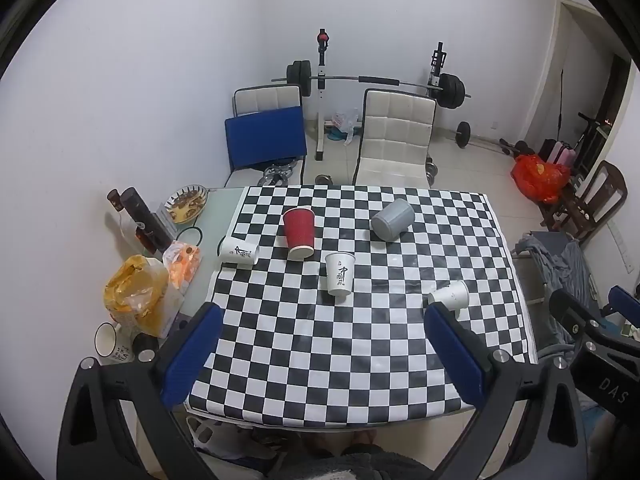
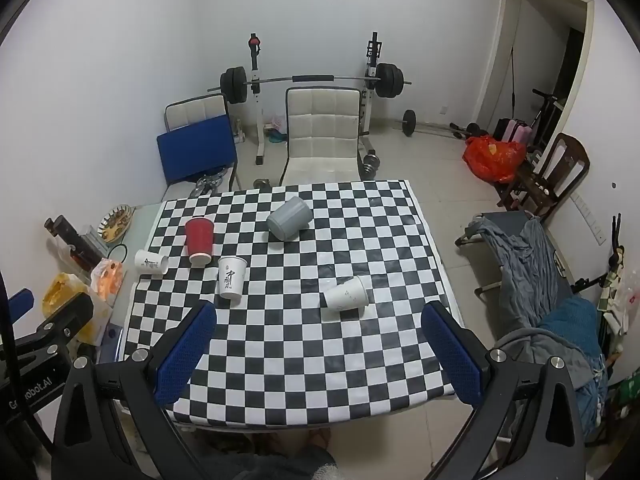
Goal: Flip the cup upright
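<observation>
The checkered tablecloth (image 2: 304,344) looks smooth, faintly glossy. The red cup (image 2: 199,240) is ribbed paper, the grey cup (image 2: 289,222) matt plastic, and the far chair (image 2: 322,136) quilted leatherette.

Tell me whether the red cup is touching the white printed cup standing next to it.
Apart. The left wrist view shows black and white squares of the checkered cloth between the red cup and the white printed cup.

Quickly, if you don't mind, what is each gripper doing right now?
Left gripper: jaws wide open, holding nothing, above the checkered table.
Right gripper: jaws wide open, holding nothing.
</observation>
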Available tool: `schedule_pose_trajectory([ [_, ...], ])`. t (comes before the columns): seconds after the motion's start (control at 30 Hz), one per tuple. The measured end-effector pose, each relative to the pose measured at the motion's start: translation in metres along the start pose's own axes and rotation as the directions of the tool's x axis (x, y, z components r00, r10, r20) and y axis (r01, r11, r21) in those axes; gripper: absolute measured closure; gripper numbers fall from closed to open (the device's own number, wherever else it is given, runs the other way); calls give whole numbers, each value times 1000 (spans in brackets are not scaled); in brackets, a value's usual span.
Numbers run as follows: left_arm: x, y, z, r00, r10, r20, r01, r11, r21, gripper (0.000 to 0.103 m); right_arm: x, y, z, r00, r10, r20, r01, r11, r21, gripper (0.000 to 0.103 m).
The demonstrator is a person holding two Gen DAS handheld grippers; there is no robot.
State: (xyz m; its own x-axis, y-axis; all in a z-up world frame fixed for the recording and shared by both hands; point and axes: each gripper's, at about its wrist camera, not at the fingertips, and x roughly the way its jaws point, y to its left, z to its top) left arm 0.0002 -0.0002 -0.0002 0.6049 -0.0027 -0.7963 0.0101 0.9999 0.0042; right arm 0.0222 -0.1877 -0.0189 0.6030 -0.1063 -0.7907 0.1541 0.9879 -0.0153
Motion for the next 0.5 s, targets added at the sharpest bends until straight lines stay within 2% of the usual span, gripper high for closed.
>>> schedule_pose_trajectory([
  [0.5,0,0,0,1000,-4,4,4,1000,0,0,1,0,0,1000,-1,-2,1,1000,-3,0],
])
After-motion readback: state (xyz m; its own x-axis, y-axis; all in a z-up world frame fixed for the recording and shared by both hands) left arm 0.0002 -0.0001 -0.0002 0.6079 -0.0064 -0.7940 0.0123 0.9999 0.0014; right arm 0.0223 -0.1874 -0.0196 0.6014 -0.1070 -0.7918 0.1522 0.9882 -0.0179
